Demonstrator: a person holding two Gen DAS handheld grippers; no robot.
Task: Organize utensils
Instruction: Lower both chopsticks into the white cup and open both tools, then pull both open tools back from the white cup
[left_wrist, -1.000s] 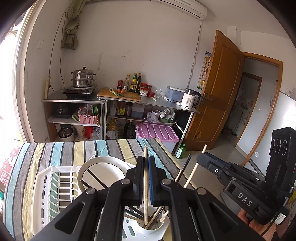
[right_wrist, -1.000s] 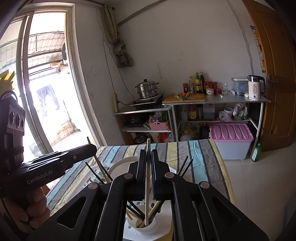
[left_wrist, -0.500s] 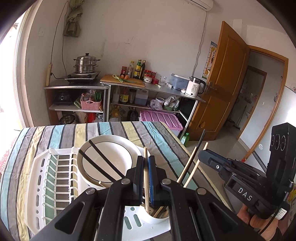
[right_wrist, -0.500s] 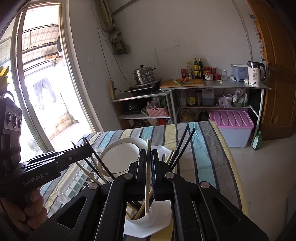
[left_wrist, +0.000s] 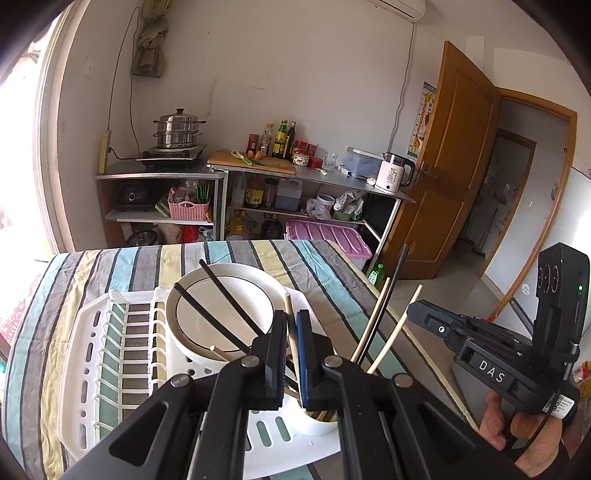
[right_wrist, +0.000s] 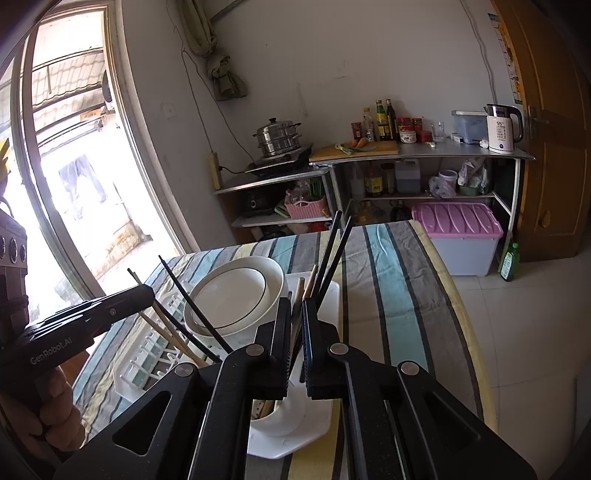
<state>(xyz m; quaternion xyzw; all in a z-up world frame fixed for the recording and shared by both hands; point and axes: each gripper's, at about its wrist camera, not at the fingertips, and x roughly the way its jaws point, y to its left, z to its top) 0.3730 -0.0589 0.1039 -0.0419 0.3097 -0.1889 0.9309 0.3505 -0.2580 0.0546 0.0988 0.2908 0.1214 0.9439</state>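
Observation:
My left gripper (left_wrist: 291, 314) is shut on a wooden chopstick (left_wrist: 289, 314) that stands upright over the white utensil cup (left_wrist: 314, 422). My right gripper (right_wrist: 293, 301) is shut on another wooden chopstick (right_wrist: 298, 299) whose lower end is in the same cup (right_wrist: 277, 417). Several wooden and black chopsticks (left_wrist: 384, 321) lean out of the cup. The cup sits at the near end of a white drying rack (left_wrist: 88, 354). A white bowl (left_wrist: 221, 317) with black chopsticks across it stands in the rack.
The rack lies on a striped tablecloth (left_wrist: 110, 266). The table's right edge (right_wrist: 465, 314) drops to a tiled floor. Kitchen shelves (left_wrist: 258, 177) with pots and bottles stand at the far wall, and a pink-lidded bin (right_wrist: 458, 221) sits beyond the table.
Both grippers have come lower and tilted down toward the cup, each still holding its chopstick. The bowl and rack now show more fully in both views.

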